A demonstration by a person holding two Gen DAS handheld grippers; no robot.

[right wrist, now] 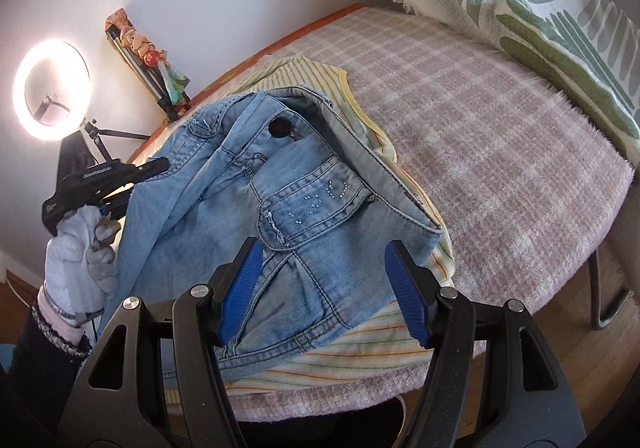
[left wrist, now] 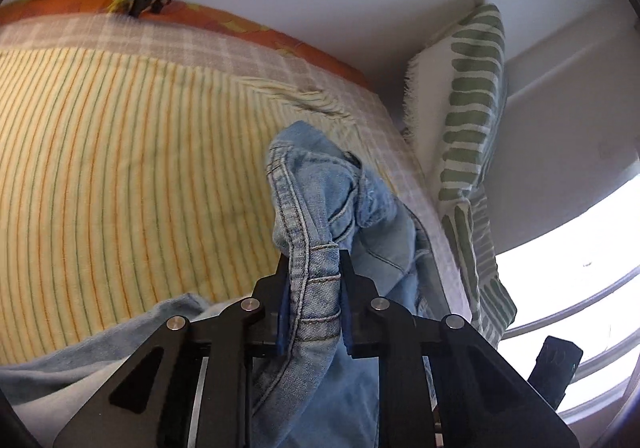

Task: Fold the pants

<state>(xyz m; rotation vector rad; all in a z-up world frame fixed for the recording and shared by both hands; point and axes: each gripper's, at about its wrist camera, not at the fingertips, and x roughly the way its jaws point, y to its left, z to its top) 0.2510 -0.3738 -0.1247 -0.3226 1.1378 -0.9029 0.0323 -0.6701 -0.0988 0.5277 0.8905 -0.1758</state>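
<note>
Light blue denim pants (right wrist: 280, 187) lie bunched on the bed, waistband and dark button turned up. In the left wrist view my left gripper (left wrist: 314, 260) is shut on a stitched seam edge of the pants (left wrist: 316, 183), which rise in a crumpled fold beyond the fingers. The right wrist view shows that same left gripper (right wrist: 156, 167) at the pants' left edge, held by a white-gloved hand (right wrist: 80, 252). My right gripper (right wrist: 323, 246) hangs open over the hip pocket area, its blue pads (right wrist: 240, 280) wide apart and off the cloth.
Under the pants lie a yellow striped cloth (left wrist: 120, 147) and a pink plaid blanket (right wrist: 500, 167) on the bed. A green-and-white cushion (right wrist: 520, 7) leans at the far right. A lit ring light (right wrist: 52, 87) and a tripod (right wrist: 148, 59) stand by the wall.
</note>
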